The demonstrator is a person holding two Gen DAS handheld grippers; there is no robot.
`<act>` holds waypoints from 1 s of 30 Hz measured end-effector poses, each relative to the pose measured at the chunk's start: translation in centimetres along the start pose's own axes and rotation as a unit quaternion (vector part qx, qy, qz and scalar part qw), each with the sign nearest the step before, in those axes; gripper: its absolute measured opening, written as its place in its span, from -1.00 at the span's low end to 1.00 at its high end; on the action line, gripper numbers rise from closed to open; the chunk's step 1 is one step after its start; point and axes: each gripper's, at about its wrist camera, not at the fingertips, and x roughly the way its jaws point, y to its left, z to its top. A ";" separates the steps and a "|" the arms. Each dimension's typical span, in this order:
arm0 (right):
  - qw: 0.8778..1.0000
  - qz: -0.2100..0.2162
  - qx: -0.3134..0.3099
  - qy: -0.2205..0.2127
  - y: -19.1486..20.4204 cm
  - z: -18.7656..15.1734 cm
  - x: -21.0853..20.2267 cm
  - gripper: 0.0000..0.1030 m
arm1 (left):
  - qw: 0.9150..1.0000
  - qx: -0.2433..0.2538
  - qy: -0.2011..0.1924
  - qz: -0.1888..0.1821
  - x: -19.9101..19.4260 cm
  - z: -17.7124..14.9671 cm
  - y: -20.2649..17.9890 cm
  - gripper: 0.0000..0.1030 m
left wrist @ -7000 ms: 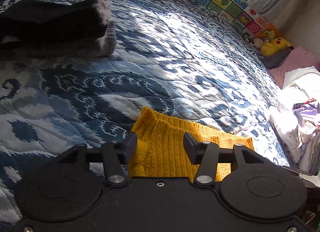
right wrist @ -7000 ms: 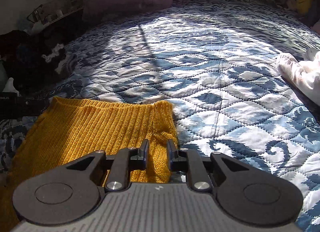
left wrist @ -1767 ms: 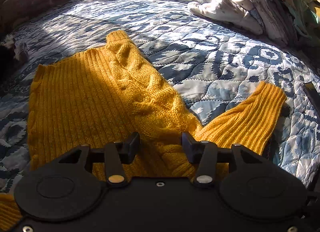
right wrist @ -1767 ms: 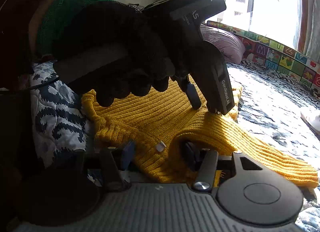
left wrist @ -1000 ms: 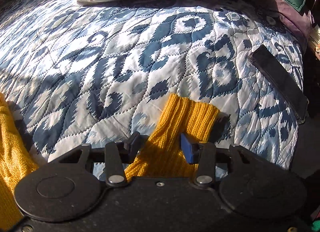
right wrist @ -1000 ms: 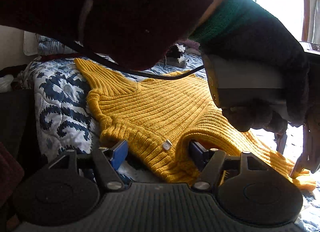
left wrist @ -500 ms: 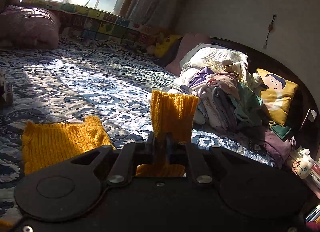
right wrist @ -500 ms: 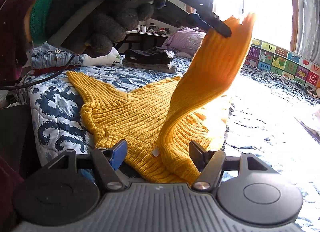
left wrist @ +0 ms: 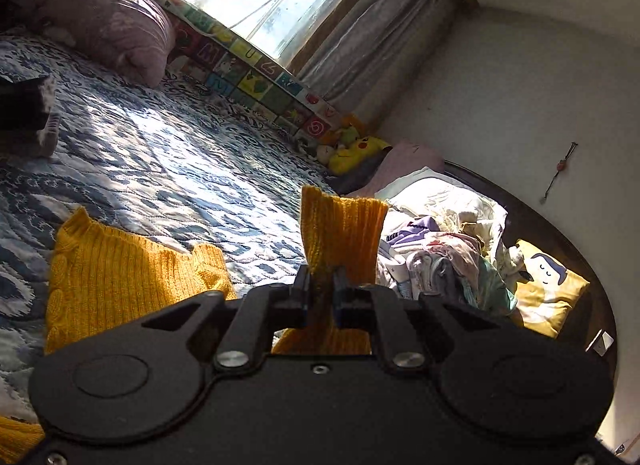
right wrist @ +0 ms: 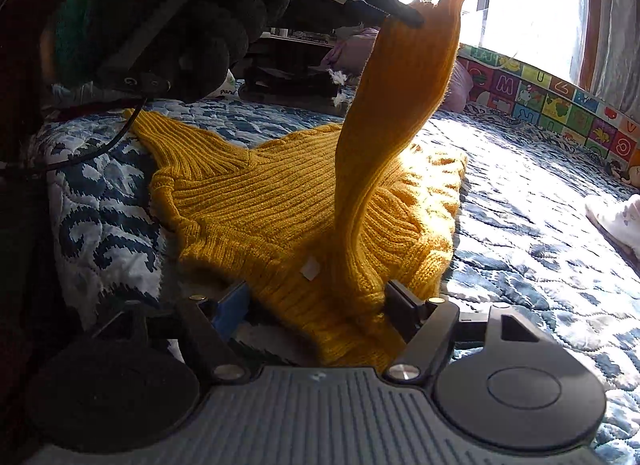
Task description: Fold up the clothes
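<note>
Left wrist view: the left gripper [left wrist: 320, 289] is clenched on the sweater's cuff [left wrist: 340, 233], as half a second ago, but tilted now, so the window sits higher. Open quilt lies ahead on the bed [left wrist: 168, 161]; a clothes pile [left wrist: 444, 261] crowds the right.

Right wrist view: the sleeve [right wrist: 384, 145] stands taller than before, lifted off the ribbed yellow sweater [right wrist: 256, 201] lying flat near the bed's edge. The right gripper [right wrist: 316, 305] is spread wide around the shoulder, gripping nothing.
</note>
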 end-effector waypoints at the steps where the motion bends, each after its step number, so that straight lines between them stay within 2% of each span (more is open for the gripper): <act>1: 1.000 -0.001 -0.005 0.000 0.1 0.0 0.0 0.43 | 1.000 -0.010 0.000 0.003 0.9 0.1 0.4 -0.84; 4: 1.000 0.012 0.026 0.000 -0.9 0.1 -0.1 0.42 | 0.999 -0.038 0.005 0.020 3.5 0.3 2.0 -0.84; 6: 1.000 0.011 0.025 0.002 -0.8 0.1 0.0 0.41 | 0.998 -0.058 0.013 0.031 5.1 0.1 3.2 -0.84; 10: 1.000 0.013 0.027 0.002 -0.9 0.2 0.0 0.41 | 0.995 -0.076 0.035 0.058 7.7 -0.8 5.0 -0.84; 13: 0.999 0.020 0.042 0.002 -1.3 0.3 0.0 0.41 | 0.993 -0.087 0.039 0.063 8.6 -1.6 5.7 -0.84; 15: 0.999 0.023 0.046 0.002 -1.5 0.3 0.0 0.42 | 0.992 -0.090 0.044 0.079 9.3 -2.0 6.2 -0.84; 17: 0.998 0.027 0.056 0.002 -1.8 0.5 0.1 0.42 | 0.987 -0.081 0.076 0.114 10.3 -2.4 6.5 -0.84; 18: 0.998 0.030 0.063 0.002 -2.0 0.5 0.1 0.42 | 0.984 -0.076 0.092 0.132 10.9 -2.6 6.7 -0.84; 19: 0.997 0.033 0.074 0.001 -2.3 0.6 0.0 0.42 | 0.980 -0.055 0.121 0.151 11.8 -2.8 6.7 -0.82; 20: 0.996 0.036 0.086 -0.001 -2.6 0.6 -0.1 0.40 | 0.977 -0.034 0.132 0.165 12.2 -3.0 6.6 -0.76; 21: 0.995 0.033 0.097 -0.005 -2.5 0.4 -0.6 0.37 | 0.977 -0.029 0.136 0.162 12.2 -2.8 6.5 -0.71; 22: 0.994 0.027 0.105 -0.009 -2.7 0.5 -0.9 0.22 | 0.977 -0.025 0.140 0.159 12.1 -2.6 6.4 -0.60; 24: 0.993 0.013 0.117 -0.017 -3.0 0.5 -1.6 0.07 | 0.978 -0.003 0.141 0.154 11.7 -2.0 5.8 -0.47; 26: 0.994 -0.015 0.103 -0.036 -3.0 0.6 -2.4 -0.02 | 0.980 0.045 0.123 0.150 10.3 -1.4 4.6 -0.44; 28: 0.994 -0.042 0.087 -0.054 -2.9 0.9 -2.7 -0.20 | 0.977 0.092 0.113 0.158 9.5 -1.2 3.3 -0.42; 30: 0.993 -0.053 0.072 -0.080 -2.7 1.2 -2.5 -0.26 | 0.975 0.125 0.116 0.141 9.2 -1.4 2.2 -0.42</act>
